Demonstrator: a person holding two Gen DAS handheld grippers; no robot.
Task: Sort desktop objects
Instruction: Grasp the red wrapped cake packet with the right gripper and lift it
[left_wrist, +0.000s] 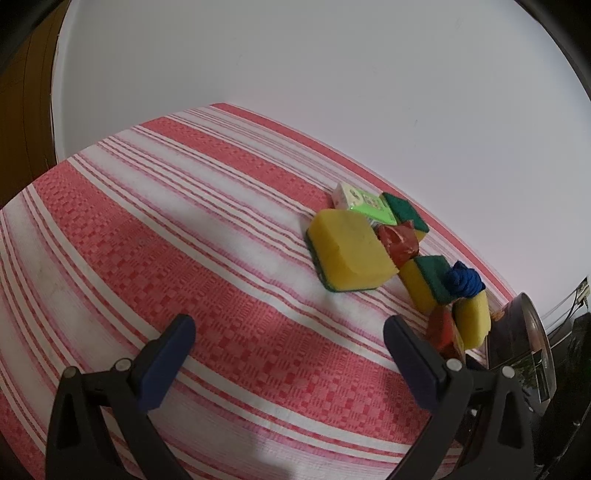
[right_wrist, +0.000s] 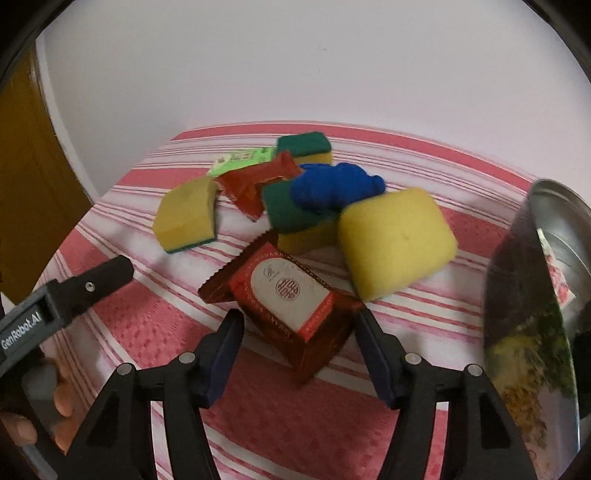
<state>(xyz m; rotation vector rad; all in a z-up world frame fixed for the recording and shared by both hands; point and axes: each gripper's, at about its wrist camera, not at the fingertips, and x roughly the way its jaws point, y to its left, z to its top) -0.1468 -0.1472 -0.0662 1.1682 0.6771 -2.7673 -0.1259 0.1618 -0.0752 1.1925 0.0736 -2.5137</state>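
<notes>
Low centre of the right wrist view: right gripper (right_wrist: 297, 325) clamped on red foil packet (right_wrist: 295, 295), pads pressing its two side edges. Likely light, crinkly, slippery; best held across the flat body, not the crimped ends. Long axis running lower right to upper left. Beyond, yellow sponge (right_wrist: 395, 240), blue yarn (right_wrist: 334, 186). Left gripper (left_wrist: 288, 328) spread wide, empty, over striped cloth (left_wrist: 147, 221).
</notes>
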